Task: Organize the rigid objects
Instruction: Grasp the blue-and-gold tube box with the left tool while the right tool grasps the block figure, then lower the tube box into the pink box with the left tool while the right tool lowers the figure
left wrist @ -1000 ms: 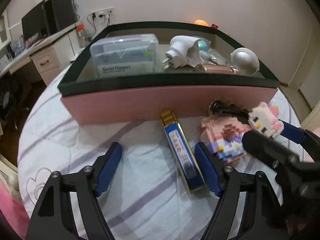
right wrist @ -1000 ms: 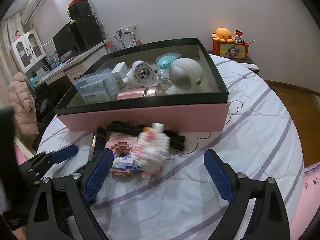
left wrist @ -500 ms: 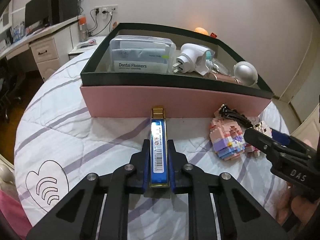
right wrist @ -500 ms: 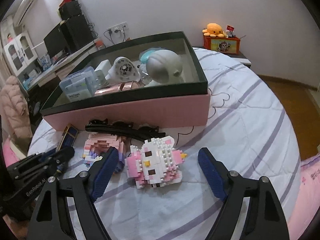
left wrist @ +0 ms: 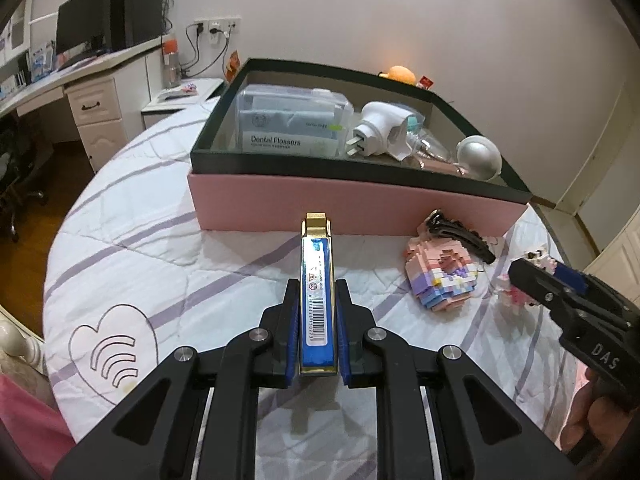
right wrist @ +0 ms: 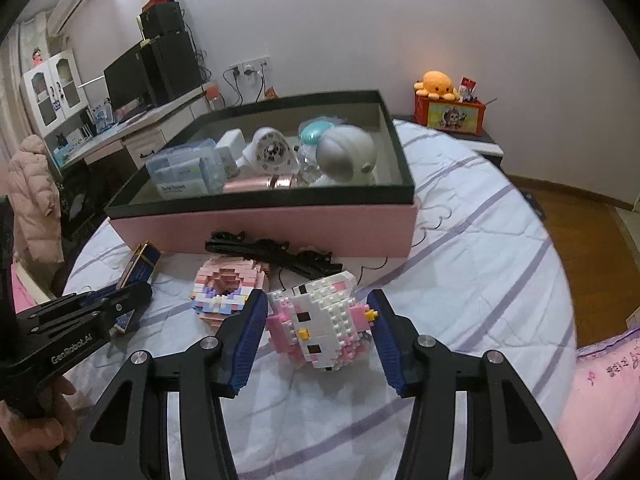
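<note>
My left gripper [left wrist: 318,286] is shut on a flat blue and gold box [left wrist: 316,300], held lengthwise and pointing at the pink storage box [left wrist: 340,208]. In the right wrist view my right gripper [right wrist: 316,300] has its jaws closing around a white and pink block cat figure [right wrist: 320,324], and both pads touch its sides. A pink and purple block figure [right wrist: 228,284] and a black hair clip [right wrist: 276,252] lie on the bed in front of the pink box. The left gripper [right wrist: 132,292] shows at the left with the blue box [right wrist: 140,264].
The dark-rimmed pink box [right wrist: 260,224] holds a dental flosser case [left wrist: 288,128], a white plug [left wrist: 376,132], a silver round gadget [left wrist: 478,156] and more. A striped white quilt [left wrist: 160,264] covers the bed. A desk with a monitor [left wrist: 84,36] stands at the back left.
My left gripper closed on the blue box and lifted it slightly. My right gripper came around the cat figure and its jaws narrowed onto it.
</note>
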A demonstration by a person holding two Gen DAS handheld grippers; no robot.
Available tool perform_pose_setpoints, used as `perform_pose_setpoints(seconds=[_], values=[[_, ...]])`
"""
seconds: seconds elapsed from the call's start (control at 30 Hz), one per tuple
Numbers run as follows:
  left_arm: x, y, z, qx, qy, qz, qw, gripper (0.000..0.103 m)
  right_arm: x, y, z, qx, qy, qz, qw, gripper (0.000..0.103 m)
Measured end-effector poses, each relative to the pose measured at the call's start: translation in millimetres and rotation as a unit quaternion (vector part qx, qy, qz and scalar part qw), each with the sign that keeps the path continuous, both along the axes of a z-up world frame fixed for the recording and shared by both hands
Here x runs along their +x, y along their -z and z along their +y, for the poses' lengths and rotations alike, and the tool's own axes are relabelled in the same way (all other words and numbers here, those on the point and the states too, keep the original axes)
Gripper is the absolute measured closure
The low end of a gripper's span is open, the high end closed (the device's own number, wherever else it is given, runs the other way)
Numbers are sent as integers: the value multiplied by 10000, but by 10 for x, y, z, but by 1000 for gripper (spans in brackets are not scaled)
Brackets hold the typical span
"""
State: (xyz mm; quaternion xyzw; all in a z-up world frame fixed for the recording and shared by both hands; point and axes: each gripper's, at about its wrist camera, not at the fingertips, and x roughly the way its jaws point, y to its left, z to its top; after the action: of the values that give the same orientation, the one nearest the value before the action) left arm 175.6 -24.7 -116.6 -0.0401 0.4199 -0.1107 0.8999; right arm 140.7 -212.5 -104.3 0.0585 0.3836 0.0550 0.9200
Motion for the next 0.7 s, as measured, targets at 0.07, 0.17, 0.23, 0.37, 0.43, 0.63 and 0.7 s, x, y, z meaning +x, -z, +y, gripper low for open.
perform_pose_setpoints(seconds=[0.07,0.17,0.23,0.37,0.43,0.63,0.7], values=[[-21,-42,-3,-8,8,-44,10000,88,-25,-60,8,-10,-22,-61,10000,50],[-51,-137,4,-10,24,-135,9999,88,-55,-167,13,11,-67,-170,9998,50],[-52,-209,2,-17,49,-193,9998,88,-61,-238,22,20,-110,-244,9996,50],[2,-399,-8,8,123,-368,9992,88,14,-438,46,14,-254,-435,9987,50],[64,-517,-50,114,147,-500,9986,88,82,-561,49,16,-324,-539,9980,50],[345,-867,-127,192,180,-854,9960,88,421,-884,81,-48,-426,-756,9962,50],[461,-953,-152,187,173,-928,9954,88,602,-982,108,-78,-472,-787,9957,50]])
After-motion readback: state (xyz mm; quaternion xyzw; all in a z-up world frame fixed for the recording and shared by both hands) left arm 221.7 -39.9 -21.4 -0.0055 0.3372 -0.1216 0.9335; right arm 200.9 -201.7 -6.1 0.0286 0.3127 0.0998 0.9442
